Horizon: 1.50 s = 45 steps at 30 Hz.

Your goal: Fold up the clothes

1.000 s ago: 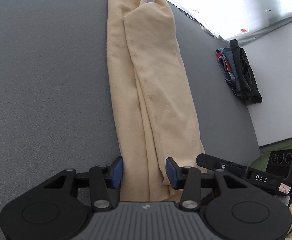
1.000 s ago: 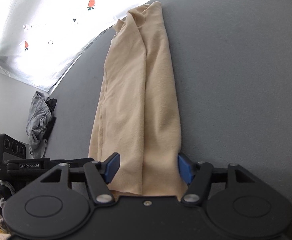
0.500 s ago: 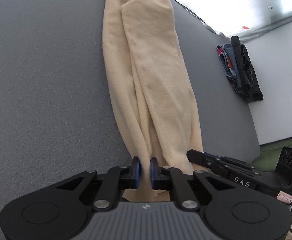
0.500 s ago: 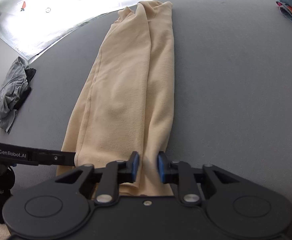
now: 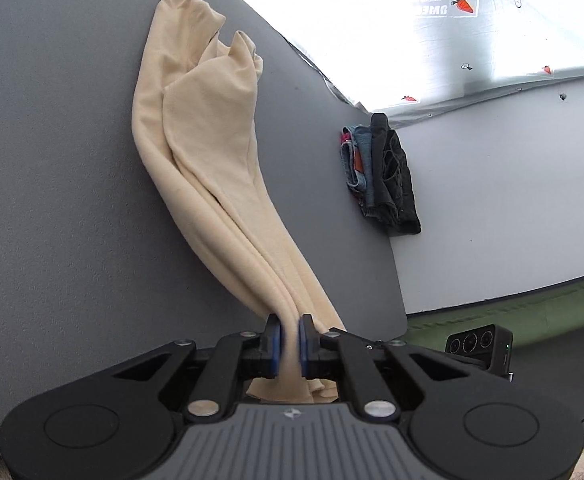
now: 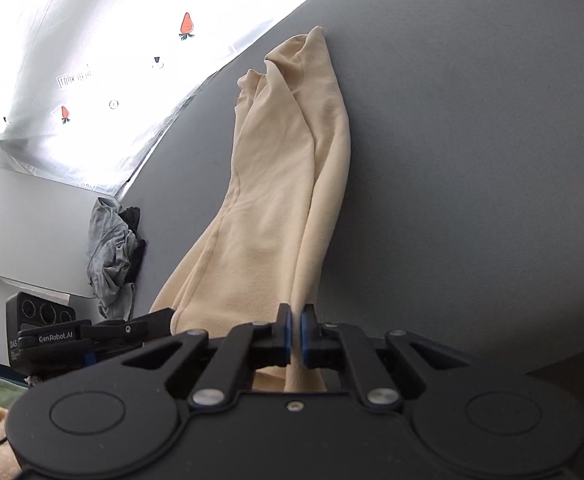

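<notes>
- My left gripper (image 5: 290, 340) is clamped on the near end of the beige garment (image 5: 196, 128); the blue pads (image 5: 276, 346) press the bunched cloth from both sides, and a loose bit of hem hangs below and behind the fingers.
- My right gripper (image 6: 295, 334) is likewise pinched tight on the same beige garment (image 6: 284, 184), on the other near corner, with only a thin fold of fabric between its pads (image 6: 288, 334).
- Just to the right of my left gripper, in the left wrist view, the body of the right one shows at the table's near edge; in the right wrist view the left one (image 6: 64, 338) sits close on the left, with the cloth's near edge strung between the two.
- Ahead of both grippers the garment runs away from me as a long narrow strip, folded lengthwise in layers; its near part is raised off the grey table (image 5: 52, 200) and the far part lies on the surface, ending in a rumpled, peaked end.
- Further off to the right of my left gripper, a pile of dark and denim clothes (image 5: 379, 176) lies at the table's edge.
- To the left of my right gripper, a crumpled grey garment (image 6: 112, 256) sits at the table's rim.
- Beyond the table's far edge is a bright white sheet printed with small carrots (image 5: 463, 4).
</notes>
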Available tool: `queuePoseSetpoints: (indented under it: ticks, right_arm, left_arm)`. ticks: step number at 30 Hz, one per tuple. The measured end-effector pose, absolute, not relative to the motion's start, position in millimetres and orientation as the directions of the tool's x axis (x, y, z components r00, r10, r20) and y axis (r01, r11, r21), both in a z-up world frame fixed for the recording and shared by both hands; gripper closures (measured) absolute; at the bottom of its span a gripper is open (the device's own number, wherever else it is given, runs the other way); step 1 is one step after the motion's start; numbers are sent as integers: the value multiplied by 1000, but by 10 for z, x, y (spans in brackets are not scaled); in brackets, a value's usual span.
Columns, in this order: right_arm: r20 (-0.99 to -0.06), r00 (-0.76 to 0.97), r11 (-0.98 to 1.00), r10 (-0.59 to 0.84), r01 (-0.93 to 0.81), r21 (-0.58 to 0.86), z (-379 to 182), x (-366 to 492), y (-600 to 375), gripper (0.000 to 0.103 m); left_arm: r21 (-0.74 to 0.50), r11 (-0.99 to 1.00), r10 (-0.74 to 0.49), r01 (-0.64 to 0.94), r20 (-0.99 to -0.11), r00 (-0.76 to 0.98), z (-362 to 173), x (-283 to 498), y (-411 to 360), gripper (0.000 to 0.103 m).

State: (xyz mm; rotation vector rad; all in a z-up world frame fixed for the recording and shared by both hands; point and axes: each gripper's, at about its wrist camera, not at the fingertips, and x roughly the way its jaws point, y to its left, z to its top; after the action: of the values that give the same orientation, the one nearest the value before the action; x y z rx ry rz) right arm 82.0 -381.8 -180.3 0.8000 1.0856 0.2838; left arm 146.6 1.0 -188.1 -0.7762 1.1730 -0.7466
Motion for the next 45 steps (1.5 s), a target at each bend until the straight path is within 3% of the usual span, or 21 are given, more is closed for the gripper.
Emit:
queuePoseSetpoints:
  ticks: [3,9,18,22,27,30,32,33,34,40,43,45]
  right_arm:
    - [-597,509,567,620,235,790,-1787,915,-4026,98]
    - [-521,581,513,625,197,835,-1649,1344,-4118,98]
    - [-450,653,476,609,154,866,-1604,2353,-4223,98]
    - [-450,651,470,612,159,868,-1691,2991,-4234,98]
    - [-521,605,487,602,239,840,-2018,3928,-4168,93]
    - [-584,583,541,565,273,796,-2155,4391,-4179,82]
    - [-584,621,579,523,244,778,-2103,4510,-4205,61]
    - [-585,636,613,503,214,761,-2059,4529,-4207,51]
    - [-594,646,661,480,179,729,-2015,4526,-4192,51]
    - [-718,590,886,369,9,463,-2036,4432,-3829,48]
    - [-734,571,896,369,-8,444,-2164,4403,-3689,34]
    - [-738,569,894,363,9,447,-2264,4418,-3649,33]
  left_arm:
    - [-852,514,-838,95,-476,266,-1802,1534,37,94]
    - [-920,391,-851,10,-357,385,-1763,1859,122,94]
    - [-942,333,-818,36,-270,508,-1671,2690,63,94]
    - [-940,340,-788,21,-272,552,-1754,3194,35,94]
    - [-909,398,-708,-123,-389,590,-2039,3958,-65,89]
    - [-904,419,-684,-90,-379,623,-2022,4284,-105,64]
    - [-860,507,-620,-50,-404,672,-1900,4341,-100,48]
    - [-836,546,-594,-46,-425,683,-1863,4351,-97,44]
    - [-815,578,-580,-45,-449,679,-1864,4359,-97,40]
    - [-593,803,-466,-49,-678,569,-2127,4432,-359,36]
    - [-492,871,-406,-19,-740,536,-2315,4427,-510,31]
    - [-455,890,-393,11,-756,523,-2399,4435,-583,26]
